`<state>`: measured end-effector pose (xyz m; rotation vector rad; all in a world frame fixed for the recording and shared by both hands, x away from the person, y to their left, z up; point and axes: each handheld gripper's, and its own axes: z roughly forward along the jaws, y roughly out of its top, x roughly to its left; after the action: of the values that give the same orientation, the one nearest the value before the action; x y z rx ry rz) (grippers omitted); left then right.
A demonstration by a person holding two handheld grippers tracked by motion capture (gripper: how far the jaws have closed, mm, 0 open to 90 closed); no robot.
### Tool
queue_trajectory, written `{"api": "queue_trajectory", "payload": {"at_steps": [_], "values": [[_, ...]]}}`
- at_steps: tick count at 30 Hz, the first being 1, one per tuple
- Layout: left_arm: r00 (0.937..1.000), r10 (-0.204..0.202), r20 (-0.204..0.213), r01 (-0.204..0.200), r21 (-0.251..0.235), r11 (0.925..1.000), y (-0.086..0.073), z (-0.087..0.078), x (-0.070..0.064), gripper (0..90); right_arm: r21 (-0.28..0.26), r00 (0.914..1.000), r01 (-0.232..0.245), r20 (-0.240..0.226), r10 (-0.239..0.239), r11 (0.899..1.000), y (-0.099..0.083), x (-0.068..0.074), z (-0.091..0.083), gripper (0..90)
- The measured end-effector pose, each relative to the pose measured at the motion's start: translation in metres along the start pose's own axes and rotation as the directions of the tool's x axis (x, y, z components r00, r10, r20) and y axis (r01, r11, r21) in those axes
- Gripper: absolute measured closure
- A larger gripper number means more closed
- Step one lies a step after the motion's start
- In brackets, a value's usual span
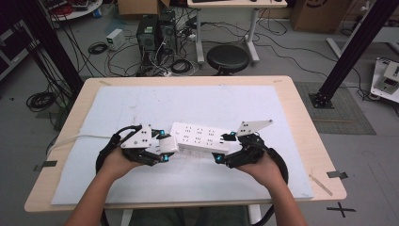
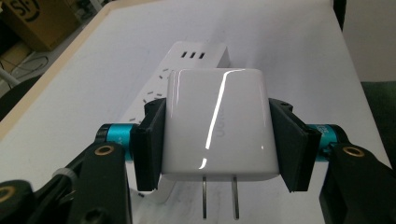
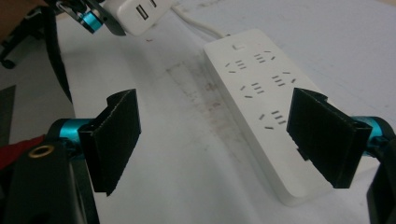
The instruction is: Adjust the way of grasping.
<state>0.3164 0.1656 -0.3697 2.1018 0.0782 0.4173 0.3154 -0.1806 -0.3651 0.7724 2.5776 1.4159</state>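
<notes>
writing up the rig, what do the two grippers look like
Both the left gripper and right gripper have black frames, teal cylinders behind flat black pads, brass-coloured rivets, and a grey three-cornered plate on top. Black cables trail back past the bare forearms.

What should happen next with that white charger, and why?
Probably close the open right gripper on the power strip to steady it: its jaws straddle the strip's end, apart from it, while the left gripper holds the charger clamped, prongs bare, not yet plugged in.
</notes>
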Motion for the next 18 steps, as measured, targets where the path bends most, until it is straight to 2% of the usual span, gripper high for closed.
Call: {"api": "queue_trajectory", "payload": {"at_steps": [3,4,7,8,9,10,13,18], "values": [[0.9989,0.045,-0.016,-0.045,-0.017,0.9988,0.002,0.006,-0.012,42.5,-0.003,0.999,-0.028,-0.036,0.028,1.0,-0.001,0.004,0.009,17.9],[0.9989,0.045,-0.016,-0.045,-0.017,0.9988,0.002,0.006,-0.012,42.5,-0.003,0.999,-0.028,-0.036,0.028,1.0,-0.001,0.004,0.009,17.9],[0.9968,0.07,-0.037,-0.071,-0.024,0.9972,0.002,0.01,-0.021,42.5,-0.002,0.9956,-0.07,-0.064,0.069,0.998,-0.003,0.007,0.015,17.9],[0.9959,0.081,-0.041,-0.082,-0.024,0.9964,0.003,0.012,-0.024,42.5,-0.009,0.9937,-0.083,-0.076,0.082,0.997,-0.003,0.007,0.016,17.9],[0.9951,0.087,-0.047,-0.089,-0.027,0.9957,0.003,0.013,-0.027,42.5,-0.018,0.9879,-0.114,-0.108,0.112,0.993,-0.005,0.007,0.02,17.9],[0.9947,0.092,-0.045,-0.094,-0.033,0.9951,0.003,0.015,-0.03,42.5,-0.018,0.9879,-0.114,-0.108,0.112,0.993,-0.005,0.007,0.02,17.9],[0.9915,0.116,-0.058,-0.118,-0.029,0.9925,0.002,0.019,-0.036,42.5,-0.034,0.9799,-0.146,-0.143,0.14,0.989,-0.006,0.008,0.026,17.9],[0.9899,0.124,-0.069,-0.126,-0.037,0.9913,-0.002,0.026,-0.043,42.5,-0.038,0.9691,-0.174,-0.184,0.164,0.984,-0.007,0.01,0.038,17.9]]}}
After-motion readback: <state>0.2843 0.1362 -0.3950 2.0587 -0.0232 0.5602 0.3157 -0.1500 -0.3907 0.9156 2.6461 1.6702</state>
